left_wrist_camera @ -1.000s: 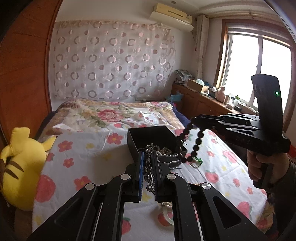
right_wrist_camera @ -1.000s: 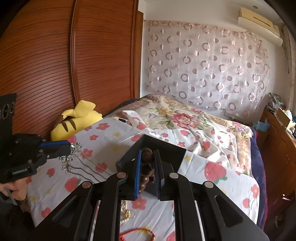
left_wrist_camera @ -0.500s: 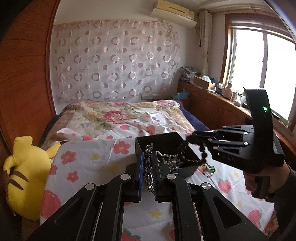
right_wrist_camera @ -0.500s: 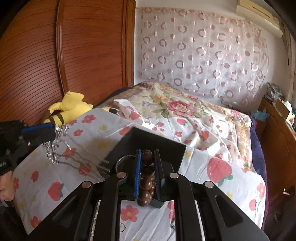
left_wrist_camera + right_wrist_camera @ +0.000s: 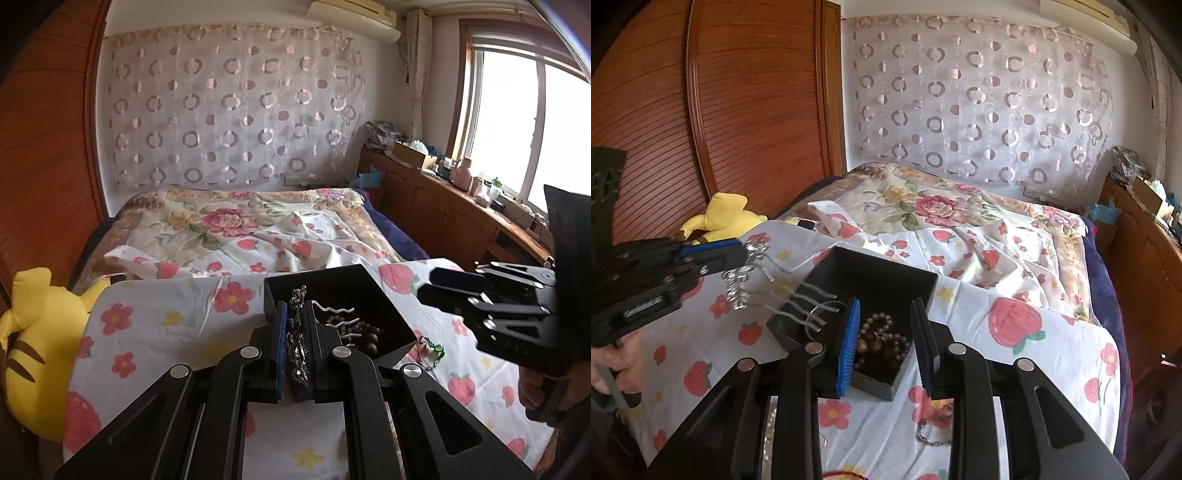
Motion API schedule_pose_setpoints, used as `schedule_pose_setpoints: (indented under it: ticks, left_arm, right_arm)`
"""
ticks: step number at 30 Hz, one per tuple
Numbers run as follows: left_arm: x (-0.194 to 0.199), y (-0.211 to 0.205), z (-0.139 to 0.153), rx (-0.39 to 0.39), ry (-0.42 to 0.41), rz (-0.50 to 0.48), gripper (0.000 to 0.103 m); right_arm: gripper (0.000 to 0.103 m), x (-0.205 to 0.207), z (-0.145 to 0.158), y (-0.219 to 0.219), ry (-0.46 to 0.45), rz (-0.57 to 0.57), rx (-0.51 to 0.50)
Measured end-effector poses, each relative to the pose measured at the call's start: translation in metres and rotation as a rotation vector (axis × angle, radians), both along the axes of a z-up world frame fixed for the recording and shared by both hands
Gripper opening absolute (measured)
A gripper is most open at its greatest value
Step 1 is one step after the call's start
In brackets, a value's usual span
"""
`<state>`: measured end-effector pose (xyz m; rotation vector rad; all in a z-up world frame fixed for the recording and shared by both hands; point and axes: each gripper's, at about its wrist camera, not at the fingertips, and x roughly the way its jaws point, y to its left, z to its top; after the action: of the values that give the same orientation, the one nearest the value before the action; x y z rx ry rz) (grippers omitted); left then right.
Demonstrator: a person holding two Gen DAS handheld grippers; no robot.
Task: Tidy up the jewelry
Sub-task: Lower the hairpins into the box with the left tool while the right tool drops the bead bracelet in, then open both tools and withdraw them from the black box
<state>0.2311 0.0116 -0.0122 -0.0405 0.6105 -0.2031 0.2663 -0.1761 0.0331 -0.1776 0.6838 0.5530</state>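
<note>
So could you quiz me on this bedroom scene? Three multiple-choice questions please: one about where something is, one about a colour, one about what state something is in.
1. Where are the brown beads?
A. inside the black box
B. on the yellow plush toy
C. hanging from the window

2. What colour is the box itself?
A. white
B. black
C. red

3. How does the right gripper stand?
A. shut on the beads
B. shut on the hair comb
C. open and holding nothing

Answers:
1. A, the right wrist view shows the beads lying in the box, next to a pearl strand.
2. B, its walls are black against the flowered sheet.
3. C, its two fingers stand wide apart over the box, while the left gripper is the one clamped on the silver hair comb.
</note>
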Motion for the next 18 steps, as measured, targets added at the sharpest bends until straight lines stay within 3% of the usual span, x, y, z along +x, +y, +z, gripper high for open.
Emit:
schedule_pose_setpoints:
  ticks: [16,18]
  left_arm:
    - [0.039,-0.029,-0.025,0.052,0.057,-0.006,0.008]
    - [0.038,-0.03,-0.025,0.062,0.057,0.002,0.017]
  right_arm:
    - [0.031,-0.022,-0.027,-0.031,0.028,-0.01,-0.028]
    - [0.031,-0.026,-0.031,-0.033,0.033,-0.009,-0.025]
